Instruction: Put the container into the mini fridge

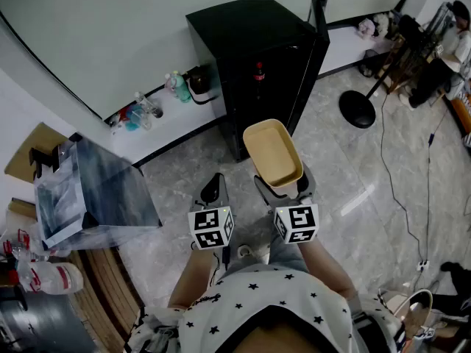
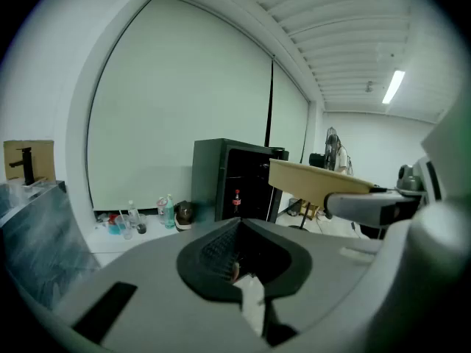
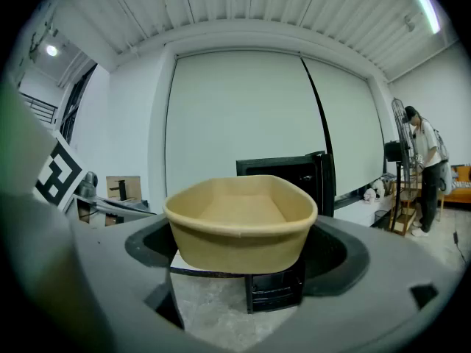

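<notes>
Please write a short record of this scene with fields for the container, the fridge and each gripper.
container: tan, empty, held in the air, not yet in the fridge
mini fridge: black, door open, one bottle inside
right gripper: jaws closed on the container
left gripper: jaws together, holding nothing

The container point(image 1: 273, 153) looks matt, the mini fridge point(image 1: 246, 28) glossy, the stone floor point(image 1: 368, 193) polished.

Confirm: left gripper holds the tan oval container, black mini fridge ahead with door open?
No, wrong gripper: the tan oval container sits gripped in the jaws of the right gripper, as the right gripper view shows. The left gripper holds nothing. The black mini fridge does stand ahead, door open.
</notes>
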Demonstrator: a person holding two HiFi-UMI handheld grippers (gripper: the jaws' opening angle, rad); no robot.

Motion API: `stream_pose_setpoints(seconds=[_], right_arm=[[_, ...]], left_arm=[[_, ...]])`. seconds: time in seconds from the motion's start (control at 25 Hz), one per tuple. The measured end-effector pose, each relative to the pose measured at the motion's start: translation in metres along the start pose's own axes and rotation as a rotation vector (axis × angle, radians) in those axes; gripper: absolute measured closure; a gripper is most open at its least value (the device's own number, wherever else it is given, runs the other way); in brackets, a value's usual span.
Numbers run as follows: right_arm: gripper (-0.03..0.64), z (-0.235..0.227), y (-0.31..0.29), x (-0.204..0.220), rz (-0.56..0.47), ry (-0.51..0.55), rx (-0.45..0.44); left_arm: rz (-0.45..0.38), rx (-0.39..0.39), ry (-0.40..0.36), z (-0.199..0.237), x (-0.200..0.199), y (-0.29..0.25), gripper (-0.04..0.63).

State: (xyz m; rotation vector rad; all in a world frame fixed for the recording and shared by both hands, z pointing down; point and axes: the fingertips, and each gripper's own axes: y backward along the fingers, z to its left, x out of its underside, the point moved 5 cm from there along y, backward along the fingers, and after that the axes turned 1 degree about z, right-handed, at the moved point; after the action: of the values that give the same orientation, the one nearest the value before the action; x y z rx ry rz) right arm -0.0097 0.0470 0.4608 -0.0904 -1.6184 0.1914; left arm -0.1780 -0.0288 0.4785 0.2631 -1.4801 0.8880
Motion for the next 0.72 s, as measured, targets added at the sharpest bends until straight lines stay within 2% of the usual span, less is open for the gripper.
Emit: stream_pose_setpoints(seconds=[0.2,0.48,0.72], right_arm=[[0.109,0.031,0.048,-0.001,0.013,0.009,-0.021],[0.109,0.047,0.09,-0.007,-0.007,0.026,-0.069],[0.109,0.051,0.117,-0.01,-0.037,0.018,-0.089]], left_arm=[[-0.025,0.032,0.036,-0.01,0.012,0.054,0.583],[-0.083,-0.022,0.09,-0.014,0.022,0.102,0.583],[-0.081,-0.028,0.105,-0.028,0.032,0.127,0.583]])
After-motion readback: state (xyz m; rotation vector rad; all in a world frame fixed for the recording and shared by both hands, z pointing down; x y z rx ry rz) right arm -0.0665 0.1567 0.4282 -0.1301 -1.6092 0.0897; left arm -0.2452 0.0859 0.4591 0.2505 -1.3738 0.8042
